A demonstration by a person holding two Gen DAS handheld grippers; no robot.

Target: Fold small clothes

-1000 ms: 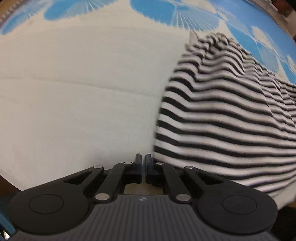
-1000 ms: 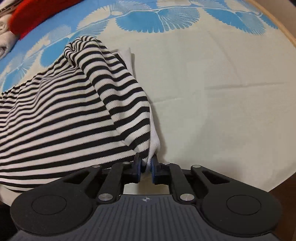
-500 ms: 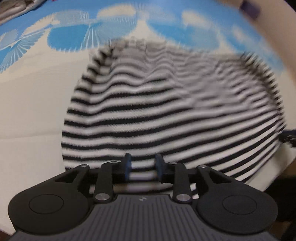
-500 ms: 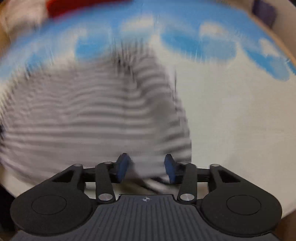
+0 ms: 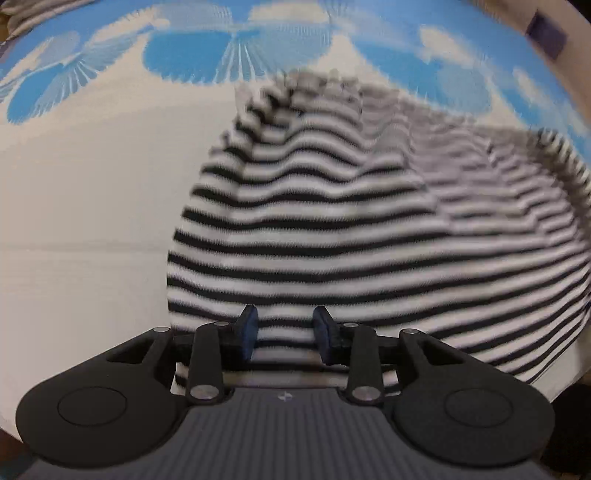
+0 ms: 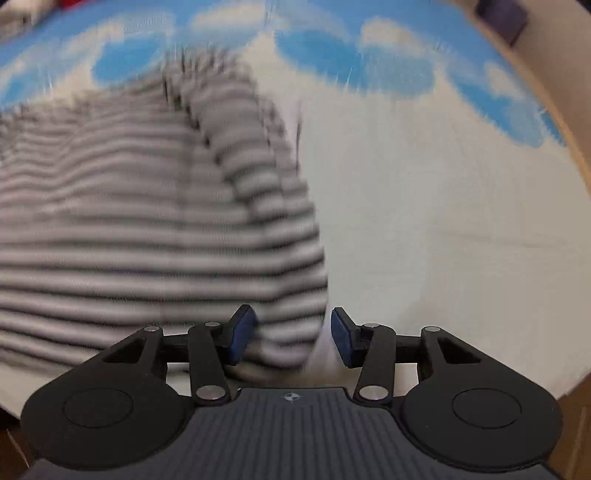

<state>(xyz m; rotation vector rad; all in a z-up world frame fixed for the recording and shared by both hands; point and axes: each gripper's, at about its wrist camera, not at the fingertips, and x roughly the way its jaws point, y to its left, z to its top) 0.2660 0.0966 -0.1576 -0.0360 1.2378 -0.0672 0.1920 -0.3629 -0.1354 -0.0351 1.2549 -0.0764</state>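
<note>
Two grippers, both with jaws apart over one striped garment. Left gripper [image 5: 285, 334]: blue pads spread, jaws just been opening, striped cloth seen between them but pads not pressing on it, gap on both sides. Right gripper [image 6: 291, 334]: jaws apart too, just been opening; the garment's right edge lies in the gap nearer the left pad [image 6: 242, 334], whether it brushes that pad I cannot tell because of blur; right pad clear of the cloth, pale sheet behind it.

Black-and-white striped garment [image 5: 369, 236]: lies on the cloth-covered surface, bunched, with a raised fold or hump toward its far end. In the left wrist view it fills the centre and right of frame, its left edge bordering bare cream sheet. In the right wrist view [image 6: 147, 221] it fills the left half, heavily motion-blurred, right edge running down to the gripper.

Sheet [image 5: 81, 221]: cream middle, blue fan or shell pattern [image 5: 236, 51] along the far side. Dark purple-ish block [image 5: 546, 31] at the far right corner past the sheet edge, too small to identify; same kind of dark block in the right wrist view [image 6: 504, 16]. Sliver of red [image 6: 74, 3] at the top left of the right wrist view, unclear what.

Writing: no readable text, brand or label anywhere. Only a small round emblem on each gripper body [image 5: 284, 397], [image 6: 291, 397], not legible.
</note>
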